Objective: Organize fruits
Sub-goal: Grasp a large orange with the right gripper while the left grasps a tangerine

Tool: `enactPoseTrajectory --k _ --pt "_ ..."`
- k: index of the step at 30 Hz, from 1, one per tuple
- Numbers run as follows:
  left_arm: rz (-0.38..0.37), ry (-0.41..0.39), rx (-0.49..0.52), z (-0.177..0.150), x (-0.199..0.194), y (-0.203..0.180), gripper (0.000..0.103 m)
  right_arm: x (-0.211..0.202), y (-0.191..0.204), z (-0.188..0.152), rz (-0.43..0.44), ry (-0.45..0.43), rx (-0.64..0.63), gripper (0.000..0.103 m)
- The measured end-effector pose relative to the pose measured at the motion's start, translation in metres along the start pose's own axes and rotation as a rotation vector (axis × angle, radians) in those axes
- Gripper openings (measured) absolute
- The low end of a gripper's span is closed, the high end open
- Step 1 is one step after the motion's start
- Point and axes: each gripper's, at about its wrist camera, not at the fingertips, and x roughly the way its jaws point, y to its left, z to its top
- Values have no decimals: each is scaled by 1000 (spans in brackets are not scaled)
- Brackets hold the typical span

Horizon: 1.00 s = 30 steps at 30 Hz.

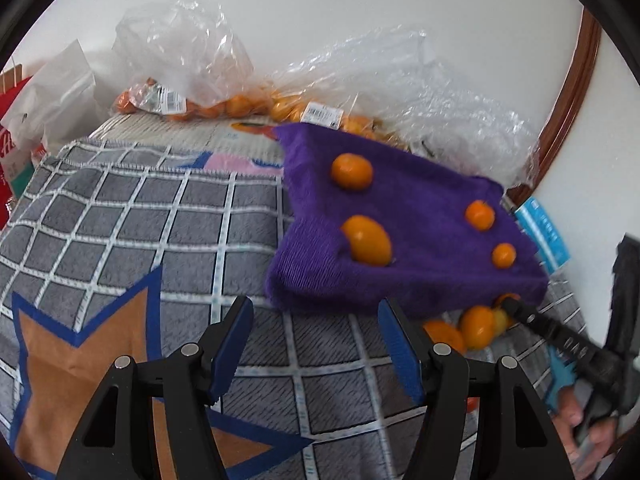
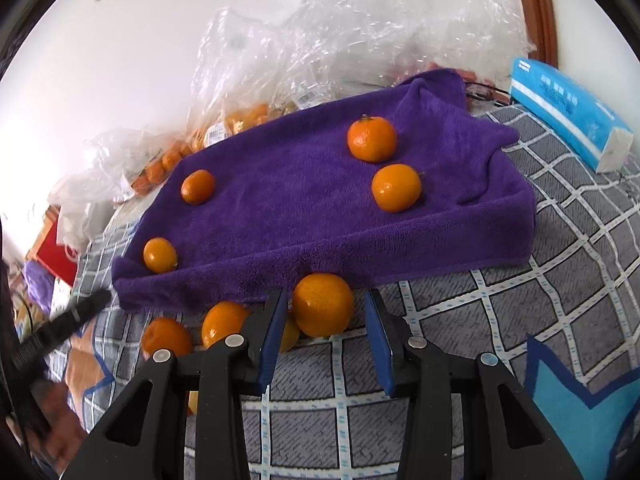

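1. Left tongs [image 1: 316, 336]: jaws wide, nothing between them, over the grey checked cloth [image 1: 168, 216], just short of the towel's near edge.
2. Right tongs [image 2: 326, 332]: jaws part open. A big orange [image 2: 323, 305] sits between the blue pads; gaps show on both sides of it, so no grip.
3. Purple towel [image 2: 312, 200] lies raised on the checked cloth, carrying four oranges apart from one another: top right [image 2: 372, 138], mid right [image 2: 396, 187], upper left [image 2: 197, 187], lower left [image 2: 160, 255].
4. The big orange lies on the cloth against the towel's front edge. Two more oranges [image 2: 166, 338] [image 2: 224, 322] lie left of it, near each other; a smaller yellowish fruit is partly hidden behind the left pad.
5. Behind the towel: clear plastic bags [image 1: 192, 52] with more oranges inside, by a white wall.
6. Blue tissue pack [image 2: 568, 114] right of the towel.
7. Left view shows the right tongs' arm [image 1: 560, 336] reaching to the fruit cluster below the towel.
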Motion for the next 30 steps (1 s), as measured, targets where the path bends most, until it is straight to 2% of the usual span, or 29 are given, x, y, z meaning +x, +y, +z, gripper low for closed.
enactPoseTrajectory --k 1,4,7,12,17,25,28,30 --pt "6 21 2 1 2 -1 61 0 0 1 -7 -1 -2 36" --pt "-24 -21 26 -1 -4 -4 61 1 -3 0 -3 0 2 33" --pt "-37 -25 31 -2 -5 -5 61 -2 -6 -2 7 -3 11 33" --pt "-66 -7 -13 -1 -2 1 49 -15 -14 -5 -12 -53 40 33" --pt "-78 23 -32 0 2 5 48 -22 -20 -10 -104 -72 27 33" --pt "-88 52 -23 2 3 6 49 -13 -15 -8 -162 -34 -9 33" --pt "-129 57 -6 -1 1 2 49 -4 -13 -8 -163 8 -26 33" --pt "-159 42 20 -4 -3 -4 49 -4 -11 -9 -174 3 -27 34"
